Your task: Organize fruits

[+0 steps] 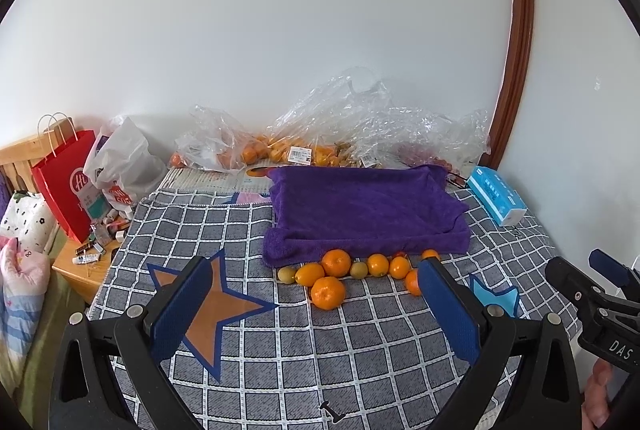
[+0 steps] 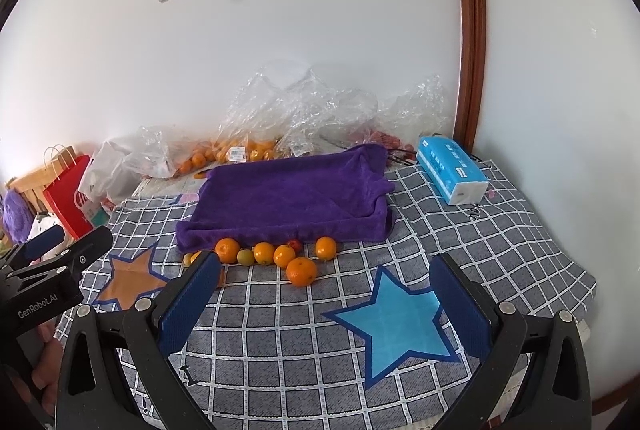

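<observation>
Bags: crumpled clear plastic bags (image 1: pixel 320 126) lie against the white wall, holding orange fruits; a red paper carrier bag (image 1: pixel 66 182) stands far left
Tray: purple towel-draped tray (image 1: pixel 364 210), nothing visible in it
Left gripper (image 1: pixel 316 290): blue-padded jaws spread wide, empty, touching nothing
Right gripper (image 2: pixel 326 282): likewise wide, empty
Fruit: round orange mandarins (image 1: pixel 336 264) and small green fruits (image 1: pixel 287 274) in a row along the tray's near edge on the grey checked cloth (image 1: pixel 300 350), ahead of both grippers, between the left one's fingertips

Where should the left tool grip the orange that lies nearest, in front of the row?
Grip the nearest orange across its widest middle, coming from above and the front. It sits apart from the row with bare cloth on both sides, so the open left tool fits around it.
</observation>
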A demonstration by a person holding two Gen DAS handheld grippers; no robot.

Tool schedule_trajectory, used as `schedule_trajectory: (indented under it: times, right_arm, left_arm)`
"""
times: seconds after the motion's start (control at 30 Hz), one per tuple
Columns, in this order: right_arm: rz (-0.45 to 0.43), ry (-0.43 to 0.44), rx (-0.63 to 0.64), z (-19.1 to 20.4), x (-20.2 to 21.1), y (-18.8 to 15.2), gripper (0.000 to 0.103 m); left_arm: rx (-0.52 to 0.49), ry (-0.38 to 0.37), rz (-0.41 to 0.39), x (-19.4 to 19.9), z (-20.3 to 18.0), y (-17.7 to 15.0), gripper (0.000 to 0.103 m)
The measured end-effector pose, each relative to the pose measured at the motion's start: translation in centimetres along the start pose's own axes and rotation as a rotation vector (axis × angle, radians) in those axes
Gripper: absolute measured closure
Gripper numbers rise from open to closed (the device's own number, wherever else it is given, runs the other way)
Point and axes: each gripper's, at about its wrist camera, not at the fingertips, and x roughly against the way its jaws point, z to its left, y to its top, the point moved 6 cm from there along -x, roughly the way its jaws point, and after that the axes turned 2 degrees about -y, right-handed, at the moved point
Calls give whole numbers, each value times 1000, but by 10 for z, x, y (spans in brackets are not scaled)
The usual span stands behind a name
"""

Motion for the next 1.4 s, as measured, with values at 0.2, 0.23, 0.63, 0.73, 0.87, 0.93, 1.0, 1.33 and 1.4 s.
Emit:
schedule_trajectory:
  times: [0.2,0.23,0.63,0.73,0.87,0.93,1.0,1.33,1.4]
  right_arm:
    - [2,3,3,1,-1,1,0]
    - [1,3,4,1,-1,1,0]
    - [20,4,39,9,-13,5,0]
    - [22,-2,47,12,-17,8,0]
    - [13,0,52,14,-23,13,0]
    - [15,7,48,14,-27,16,0]
    - [24,9,46,14,-35,20,0]
    - [113,-35,20,0,-96,11,0]
    - [126,-26,0,-5,-112,3,0]
  left_arm:
    - [7,-2,1,0,2,0,0]
    - [7,-2,1,-1,2,0,0]
    - [-13,8,-7,-9,2,6,0]
    - [-10,11,-6,-14,4,8,0]
    - [-7,13,-11,-22,7,13,0]
    - [-15,16,-9,-26,8,15,0]
    - [-26,22,-6,-33,9,17,0]
    - [-25,71,19,-87,32,9,1]
    - [-26,56,48,-102,36,1,1]
